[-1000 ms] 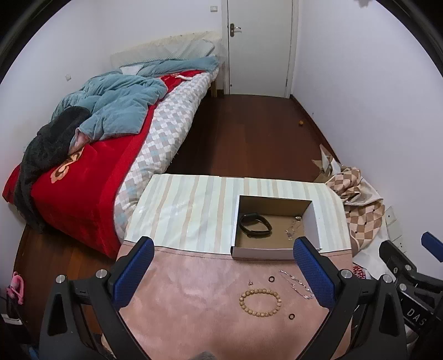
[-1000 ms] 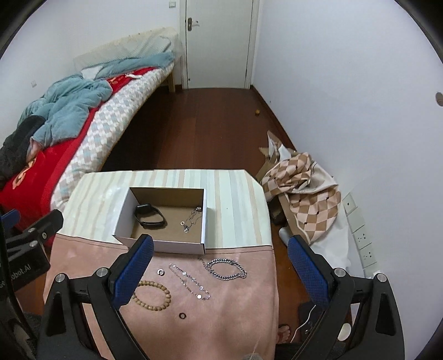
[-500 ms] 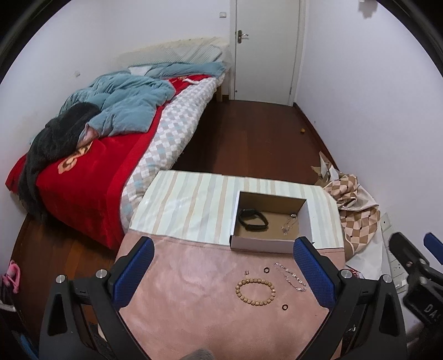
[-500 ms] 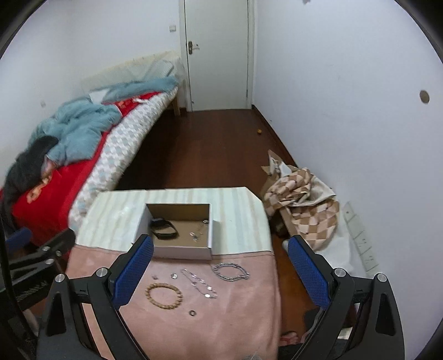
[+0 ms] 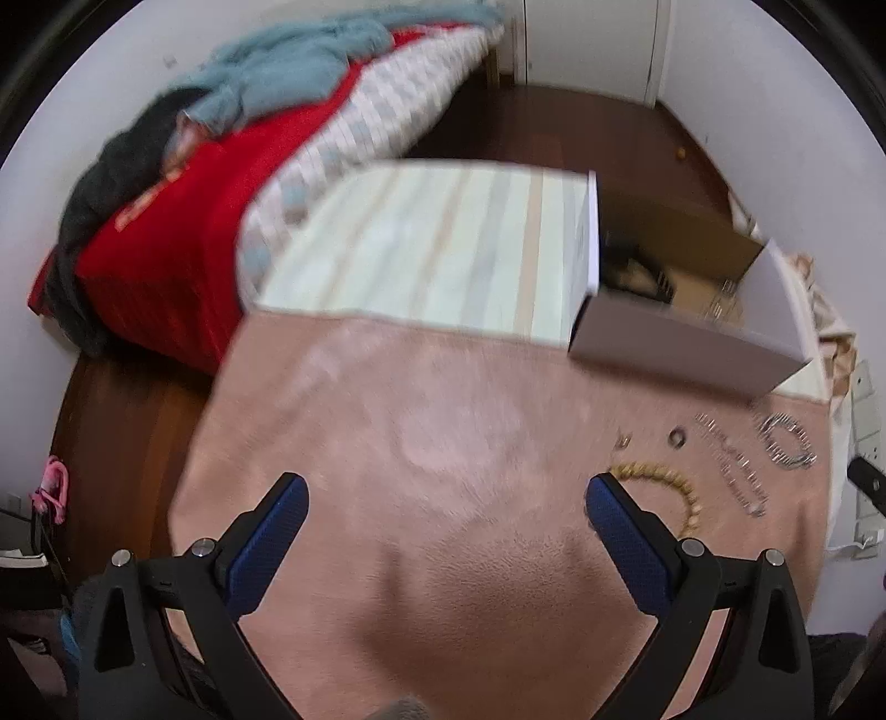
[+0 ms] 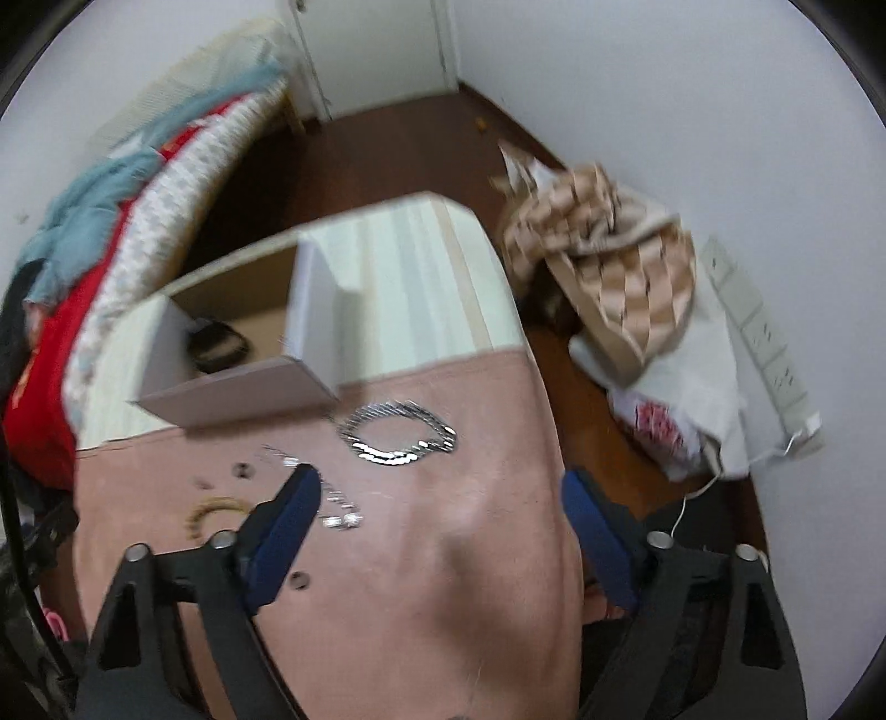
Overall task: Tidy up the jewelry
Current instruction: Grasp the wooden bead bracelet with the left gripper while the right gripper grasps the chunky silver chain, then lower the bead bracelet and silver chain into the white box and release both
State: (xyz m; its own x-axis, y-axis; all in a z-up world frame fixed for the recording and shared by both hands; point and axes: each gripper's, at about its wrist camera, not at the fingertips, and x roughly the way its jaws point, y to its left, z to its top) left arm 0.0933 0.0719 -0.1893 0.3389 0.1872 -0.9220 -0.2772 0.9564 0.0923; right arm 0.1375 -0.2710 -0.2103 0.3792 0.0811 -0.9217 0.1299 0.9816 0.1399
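Observation:
An open cardboard box (image 5: 686, 343) (image 6: 238, 387) stands on the table at the pink cloth's far edge, with a black band (image 6: 216, 346) inside. On the pink cloth (image 5: 443, 471) lie a wooden bead bracelet (image 5: 664, 482) (image 6: 213, 509), a thick silver chain bracelet (image 6: 396, 435) (image 5: 786, 443), a thin silver chain (image 5: 731, 471) (image 6: 338, 507) and small rings (image 5: 676, 437) (image 6: 300, 580). My left gripper (image 5: 446, 498) is open and empty, low over the cloth, left of the jewelry. My right gripper (image 6: 440, 493) is open and empty, just in front of the thick chain bracelet.
The table's far half has a striped cover (image 5: 421, 249). A bed with red and blue bedding (image 5: 183, 183) stands to the left. A checkered cloth and bags (image 6: 620, 288) lie on the floor at the right by the wall. A closed door (image 5: 592, 39) is at the back.
Both grippers have dropped from high above the table to low over the pink cloth. The jewelry and box now look much closer. Nothing has been picked up.

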